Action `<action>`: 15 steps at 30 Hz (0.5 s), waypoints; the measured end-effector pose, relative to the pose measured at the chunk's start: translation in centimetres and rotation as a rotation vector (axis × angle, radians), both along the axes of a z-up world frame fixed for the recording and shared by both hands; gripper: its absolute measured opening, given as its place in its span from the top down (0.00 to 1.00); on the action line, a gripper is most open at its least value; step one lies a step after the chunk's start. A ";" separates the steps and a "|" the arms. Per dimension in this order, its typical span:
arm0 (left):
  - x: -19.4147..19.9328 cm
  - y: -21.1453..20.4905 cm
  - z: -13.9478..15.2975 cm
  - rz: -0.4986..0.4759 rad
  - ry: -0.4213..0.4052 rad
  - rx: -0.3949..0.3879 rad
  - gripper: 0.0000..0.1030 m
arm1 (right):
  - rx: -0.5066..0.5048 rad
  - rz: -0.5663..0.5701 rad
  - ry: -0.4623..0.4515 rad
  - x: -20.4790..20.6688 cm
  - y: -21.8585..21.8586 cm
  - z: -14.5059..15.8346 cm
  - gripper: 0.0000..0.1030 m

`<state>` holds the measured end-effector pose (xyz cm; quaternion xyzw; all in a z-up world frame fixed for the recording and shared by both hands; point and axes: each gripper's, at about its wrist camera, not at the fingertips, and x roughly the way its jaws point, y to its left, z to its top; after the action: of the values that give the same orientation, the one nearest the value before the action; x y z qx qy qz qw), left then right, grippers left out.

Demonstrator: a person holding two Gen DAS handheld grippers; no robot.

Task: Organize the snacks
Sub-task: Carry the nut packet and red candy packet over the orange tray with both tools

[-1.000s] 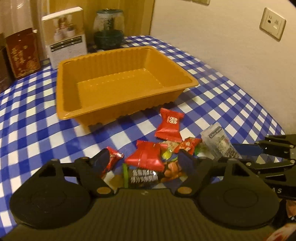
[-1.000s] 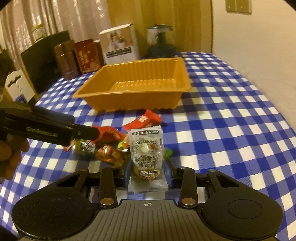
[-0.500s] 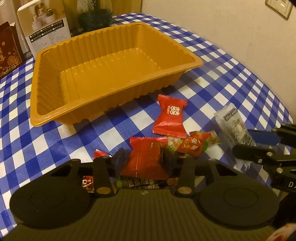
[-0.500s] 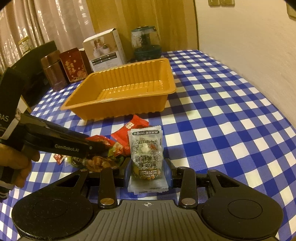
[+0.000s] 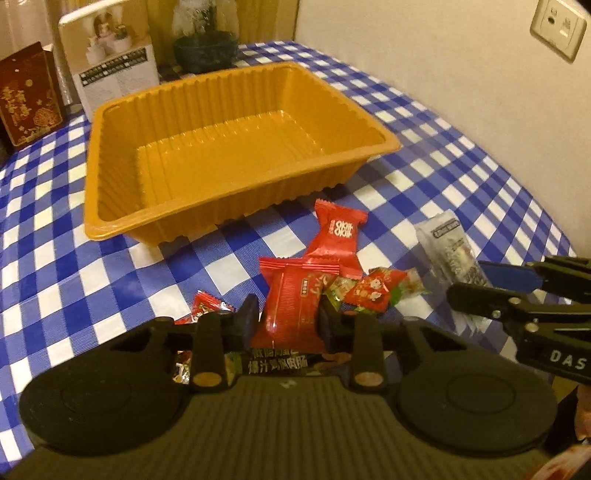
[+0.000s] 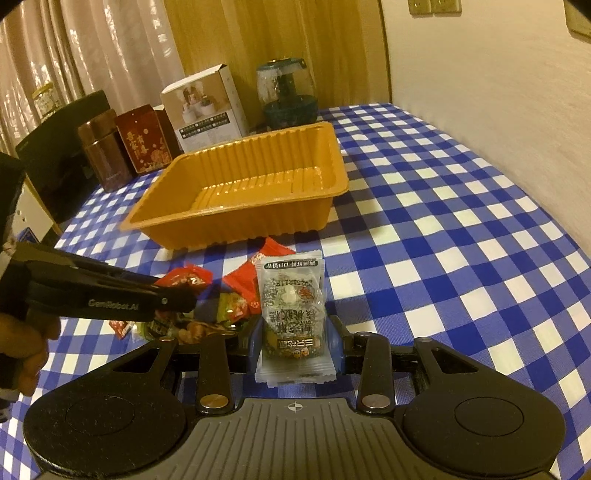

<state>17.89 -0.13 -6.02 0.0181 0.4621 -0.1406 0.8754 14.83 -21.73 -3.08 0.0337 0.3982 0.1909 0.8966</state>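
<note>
An empty orange tray (image 5: 110, 221) stands on the blue checked tablecloth. In front of it lies a heap of snacks: a red packet with white print (image 5: 338, 236), small wrapped candies (image 5: 369, 290), a dark packet (image 5: 277, 363) and a small red candy (image 5: 207, 306). My left gripper (image 5: 288, 317) is closing its jaws on a red snack packet (image 5: 291, 295), and both pads touch its sides. My right gripper (image 6: 295, 332) is shut on a clear snack packet (image 6: 293, 295), just right of the heap. The left gripper (image 6: 192, 295) also shows in the right wrist view, over the pile.
Behind the tray (image 6: 221, 218) stand a white box (image 5: 110, 70), a red box (image 5: 29, 96), a glass dome jar (image 5: 205, 40) and a brown tin (image 6: 103, 151). A wall with a socket (image 5: 557, 26) runs along the table's right side. A person's hand (image 6: 22, 343) holds the left gripper.
The left jaws have drawn in from wide apart until they meet the red packet. The right gripper has kept its hold on the clear packet.
</note>
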 end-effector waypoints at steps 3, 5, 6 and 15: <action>-0.5 0.4 1.4 0.033 -0.030 -0.021 0.71 | 0.013 -0.001 -0.015 0.1 0.1 0.5 0.64; -0.7 0.6 2.3 0.061 -0.050 -0.034 0.71 | 0.030 0.000 -0.024 0.3 0.2 1.0 0.64; -0.7 0.8 2.8 0.078 -0.064 -0.042 0.71 | 0.037 -0.002 -0.032 0.5 0.3 1.4 0.64; 2.1 1.7 6.1 0.211 -0.162 -0.080 0.71 | 0.110 -0.009 -0.119 5.5 1.7 4.5 0.64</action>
<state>20.04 1.55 0.04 -0.0542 0.3832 -0.0642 0.9198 20.31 -20.02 1.40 0.0732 0.3328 0.2102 0.9164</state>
